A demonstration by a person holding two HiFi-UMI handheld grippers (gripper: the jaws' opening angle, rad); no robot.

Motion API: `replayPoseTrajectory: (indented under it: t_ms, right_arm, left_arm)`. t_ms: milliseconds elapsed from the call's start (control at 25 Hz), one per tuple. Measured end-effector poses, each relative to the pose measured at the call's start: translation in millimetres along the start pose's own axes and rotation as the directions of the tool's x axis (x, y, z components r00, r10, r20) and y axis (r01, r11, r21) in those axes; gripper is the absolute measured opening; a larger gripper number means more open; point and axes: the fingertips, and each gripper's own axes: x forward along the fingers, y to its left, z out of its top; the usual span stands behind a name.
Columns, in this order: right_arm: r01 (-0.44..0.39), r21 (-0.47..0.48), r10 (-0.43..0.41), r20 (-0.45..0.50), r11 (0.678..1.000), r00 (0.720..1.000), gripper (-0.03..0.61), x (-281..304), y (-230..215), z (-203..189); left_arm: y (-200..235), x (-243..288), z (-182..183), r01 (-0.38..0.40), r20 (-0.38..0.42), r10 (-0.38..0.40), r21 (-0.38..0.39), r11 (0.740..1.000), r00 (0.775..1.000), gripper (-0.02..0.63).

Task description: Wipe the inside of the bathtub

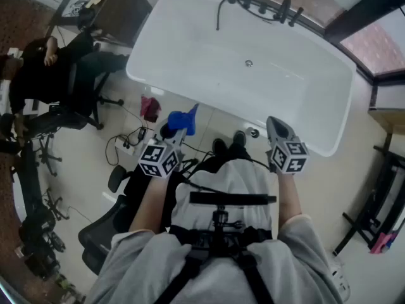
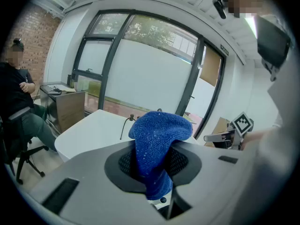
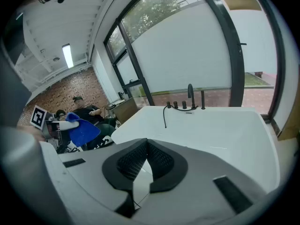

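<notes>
The white bathtub (image 1: pixel 240 62) stands in front of me, with a drain (image 1: pixel 249 63) in its floor and black taps (image 1: pixel 278 10) on its far rim. My left gripper (image 1: pixel 179 129) hangs short of the tub's near left rim, shut on a blue cloth (image 1: pixel 184 118). In the left gripper view the blue cloth (image 2: pixel 157 149) bulges up out of the left gripper (image 2: pixel 152 162), with the tub (image 2: pixel 93 130) beyond. My right gripper (image 1: pixel 276 125) hovers over the near rim; in its own view the right gripper (image 3: pixel 144 159) is shut on nothing, facing the tub (image 3: pixel 211 130).
A person in black (image 1: pixel 44 75) sits on an office chair at the left, by a dark desk (image 1: pixel 120 8). Cables (image 1: pixel 130 144) and a red object (image 1: pixel 150 106) lie on the floor by the tub. A black chair (image 1: pixel 101 233) stands at my left, a rack (image 1: pixel 380 195) at the right.
</notes>
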Motion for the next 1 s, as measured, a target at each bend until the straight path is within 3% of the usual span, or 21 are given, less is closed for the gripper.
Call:
replayPoseTrajectory:
  t_ms: [640,1000]
  right_arm:
    - [-0.071,0.014,0.071,0.016,0.997,0.997,0.009,78,-38,78]
    - [-0.076,0.053,0.074,0.039,0.996,0.997,0.009,97,-57,94]
  left_arm:
    - [14,84,84,-0.036,-0.007,0.037,0.062,0.997,0.999,0.086]
    - [20,107,105,-0.042,-0.019,0.044,0.095,0.995,0.999,0.086]
